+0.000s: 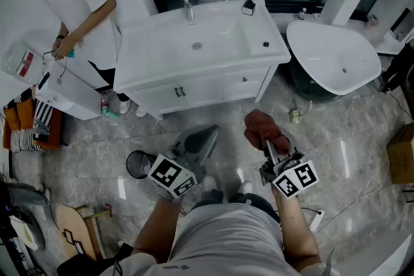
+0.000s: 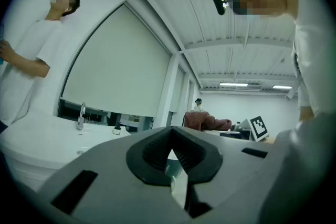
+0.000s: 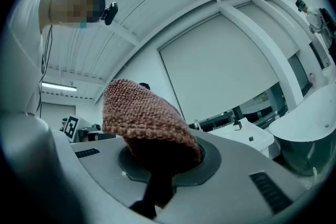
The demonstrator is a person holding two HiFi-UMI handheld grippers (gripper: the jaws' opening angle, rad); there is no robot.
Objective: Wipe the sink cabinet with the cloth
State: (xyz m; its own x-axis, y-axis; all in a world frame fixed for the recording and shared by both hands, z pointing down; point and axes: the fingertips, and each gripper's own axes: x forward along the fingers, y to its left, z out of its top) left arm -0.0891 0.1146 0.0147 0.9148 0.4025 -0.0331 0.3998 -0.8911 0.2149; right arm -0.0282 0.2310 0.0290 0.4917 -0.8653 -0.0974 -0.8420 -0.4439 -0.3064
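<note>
The reddish-brown knitted cloth [image 1: 264,129] is bunching between the clamping jaws of the right gripper [image 1: 268,147], above the grey stone floor [image 1: 336,158]. It is sitting at five o'clock from the white sink cabinet [image 1: 200,84], well apart from it. The left gripper [image 1: 202,140] is hovering at the cloth's nine o'clock, jaws pressed together on nothing. A person in white [image 1: 77,3] is standing at the cabinet's ten o'clock.

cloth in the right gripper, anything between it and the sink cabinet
Nothing visible does. The cloth is clamped in the right gripper, and only floor lies between it and the sink cabinet. The person in white stands off to one side.
</note>
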